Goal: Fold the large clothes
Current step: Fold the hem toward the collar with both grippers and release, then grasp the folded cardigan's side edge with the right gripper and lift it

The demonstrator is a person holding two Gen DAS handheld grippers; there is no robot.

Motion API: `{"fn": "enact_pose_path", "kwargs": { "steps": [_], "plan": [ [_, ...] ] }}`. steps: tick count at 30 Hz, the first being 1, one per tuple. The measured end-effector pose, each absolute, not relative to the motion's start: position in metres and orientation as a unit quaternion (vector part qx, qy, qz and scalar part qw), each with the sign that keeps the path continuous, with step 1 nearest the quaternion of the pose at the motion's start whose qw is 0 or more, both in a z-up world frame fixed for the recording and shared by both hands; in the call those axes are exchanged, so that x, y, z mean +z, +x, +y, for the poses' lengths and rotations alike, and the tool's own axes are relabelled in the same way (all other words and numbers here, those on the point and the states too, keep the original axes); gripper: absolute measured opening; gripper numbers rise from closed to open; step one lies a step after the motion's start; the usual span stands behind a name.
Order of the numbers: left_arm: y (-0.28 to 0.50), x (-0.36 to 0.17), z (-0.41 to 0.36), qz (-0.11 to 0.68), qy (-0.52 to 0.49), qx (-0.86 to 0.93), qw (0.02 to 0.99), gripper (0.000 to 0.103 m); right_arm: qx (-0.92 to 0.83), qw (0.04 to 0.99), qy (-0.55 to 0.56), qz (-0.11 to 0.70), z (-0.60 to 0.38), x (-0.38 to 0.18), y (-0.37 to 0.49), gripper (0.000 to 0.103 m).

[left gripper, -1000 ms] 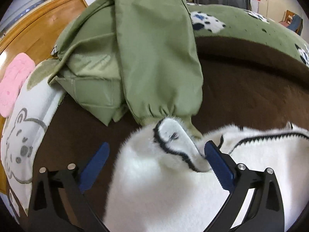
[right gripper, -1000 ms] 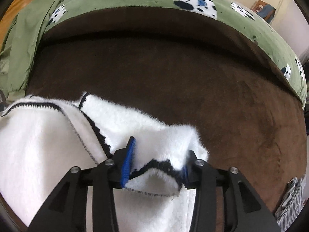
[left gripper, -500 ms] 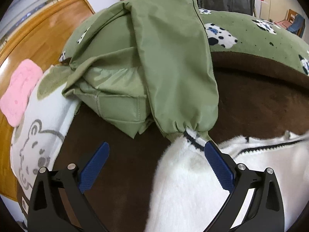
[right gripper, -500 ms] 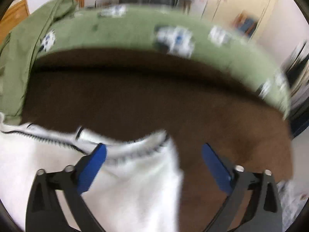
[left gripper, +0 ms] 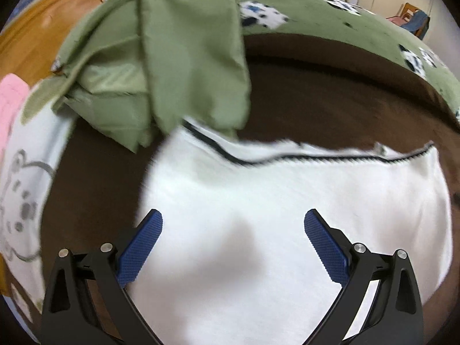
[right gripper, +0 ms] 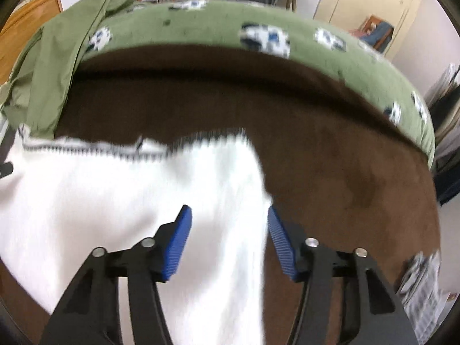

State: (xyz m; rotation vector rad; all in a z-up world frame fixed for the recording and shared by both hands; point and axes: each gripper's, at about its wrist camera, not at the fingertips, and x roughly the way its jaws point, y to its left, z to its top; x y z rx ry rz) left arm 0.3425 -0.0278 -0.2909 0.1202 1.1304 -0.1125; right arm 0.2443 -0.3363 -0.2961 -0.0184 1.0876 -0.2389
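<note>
A white fleece garment (left gripper: 287, 201) with black stitched trim lies spread on the brown bed cover (left gripper: 330, 106). It also shows in the right wrist view (right gripper: 115, 201). My left gripper (left gripper: 233, 230) is open above the garment's left part and holds nothing. My right gripper (right gripper: 228, 224) is open, jaws partly apart, over the garment's right edge, and holds nothing. A folded green jacket (left gripper: 172, 57) lies at the far left, its sleeve overlapping the white garment's far corner.
A green blanket with dog prints (right gripper: 230, 26) runs along the far side of the bed. A white bear-print pillow (left gripper: 23, 178) and a pink cloth (left gripper: 8, 100) lie at the left by the wooden headboard (left gripper: 37, 31). Papers (right gripper: 422, 281) lie at right.
The right gripper let go of the white garment's corner, opened wide, then partly closed. Both grippers pulled back toward me, and the garment now lies flat.
</note>
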Motion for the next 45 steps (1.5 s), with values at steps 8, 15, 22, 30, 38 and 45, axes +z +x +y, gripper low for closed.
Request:
{"fn": "enact_pose_path", "kwargs": {
  "steps": [8,15,22,30,38,45],
  "plan": [
    [0.309,-0.305,-0.068,0.565,0.026,-0.084,0.82,0.097,-0.125,0.837,0.016,0.532,-0.331,-0.322,0.204,0.049],
    [0.275,-0.319,-0.092,0.587,0.037,-0.097,0.803,0.097,-0.117,0.843,0.018,0.525,-0.326,-0.31,0.191,0.067],
    [0.257,-0.338,-0.097,0.584,0.05,-0.099,0.804,0.097,-0.113,0.843,0.009,0.525,-0.318,-0.31,0.175,0.077],
    [0.26,-0.351,-0.092,0.587,0.038,-0.111,0.801,0.097,-0.114,0.841,0.027,0.528,-0.319,-0.325,0.166,0.084],
    [0.254,-0.31,-0.12,0.564,0.029,-0.156,0.811,0.097,-0.131,0.847,0.054,0.513,-0.343,-0.299,0.143,0.091],
    [0.261,-0.339,-0.177,0.587,0.05,-0.18,0.788,0.097,-0.137,0.844,0.105,0.508,-0.369,-0.298,0.109,0.097]
  ]
}}
